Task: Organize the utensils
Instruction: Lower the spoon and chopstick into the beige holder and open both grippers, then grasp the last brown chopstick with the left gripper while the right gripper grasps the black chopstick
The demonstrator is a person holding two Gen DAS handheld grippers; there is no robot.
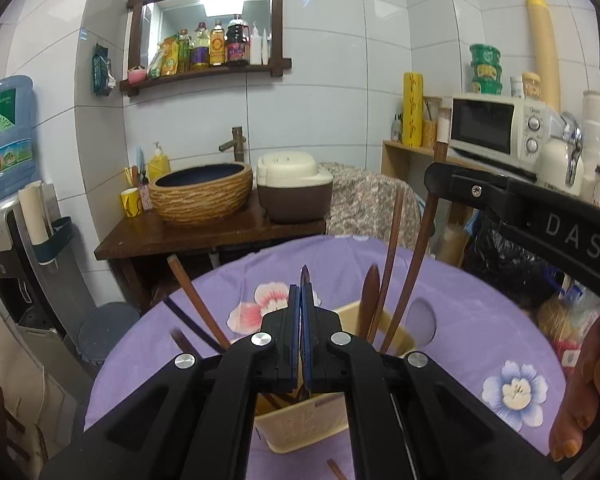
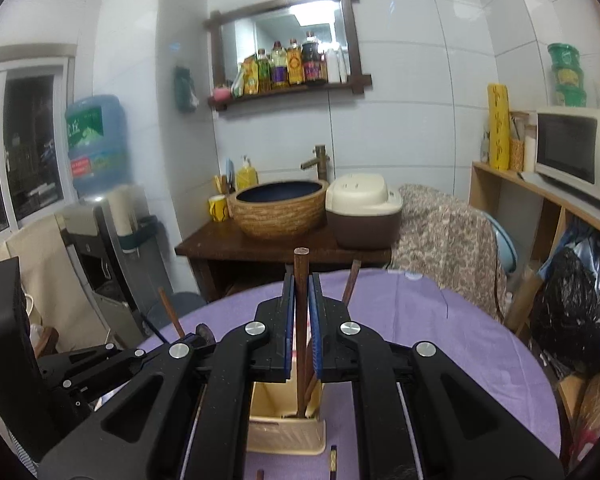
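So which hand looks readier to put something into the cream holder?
Probably right: the right gripper is shut on a wooden stick whose lower end already sits inside the holder. The left gripper pinches a thin dark item, barely visible.

One cream utensil holder stands on one table with about five wooden utensils in it. Behind: one basin, one rice cooker, one microwave, one water jug.
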